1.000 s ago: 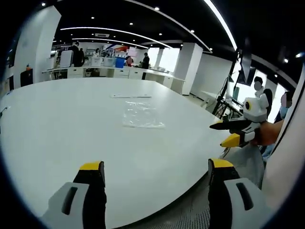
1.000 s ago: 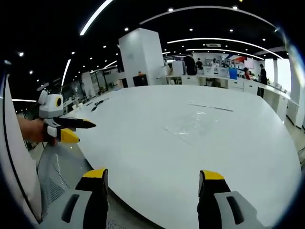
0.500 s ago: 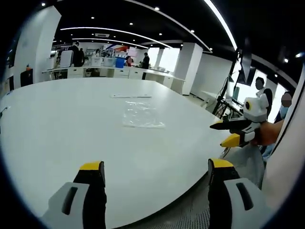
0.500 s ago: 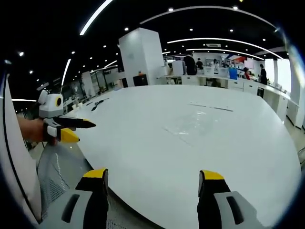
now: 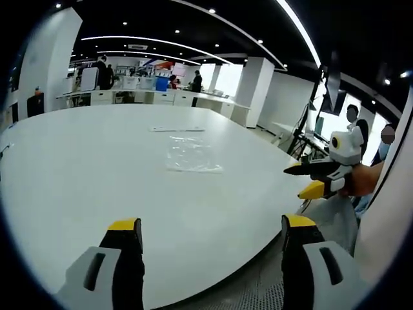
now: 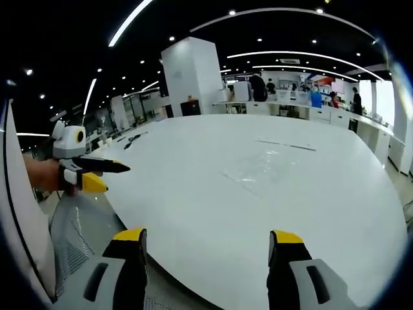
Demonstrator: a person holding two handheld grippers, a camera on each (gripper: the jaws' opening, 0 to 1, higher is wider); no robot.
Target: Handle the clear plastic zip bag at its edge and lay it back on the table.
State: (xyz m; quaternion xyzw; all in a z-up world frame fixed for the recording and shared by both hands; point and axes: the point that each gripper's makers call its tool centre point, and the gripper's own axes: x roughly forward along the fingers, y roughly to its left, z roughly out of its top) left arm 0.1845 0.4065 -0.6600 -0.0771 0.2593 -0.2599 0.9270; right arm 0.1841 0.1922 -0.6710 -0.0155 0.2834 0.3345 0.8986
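Left gripper: jaws spread wide apart, nothing between them, yellow tips raised over the near edge of the white table. In the right gripper view the same tool enters from the left, held in a hand off the table's edge, its black and yellow jaws visibly parted.

Right gripper: jaws likewise wide apart and empty, yellow tips over the near rim of the table. In the left gripper view it appears at the right, gripped by a hand, beside the table edge, jaws separated.

Clear plastic zip bag: lies flat on the tabletop, well apart from both grippers, roughly mid-table. In the right gripper view it reads as a faint glossy patch beyond the jaws. Neither gripper touches it.

Thin strip: lies flat on the table just beyond the bag; also seen past the bag in the right gripper view. Its material cannot be determined.

Small dark object: rests near the far left edge of the table; too small to identify.

Surroundings: counter with desks behind the table, people standing along it; white column; ceiling light strips
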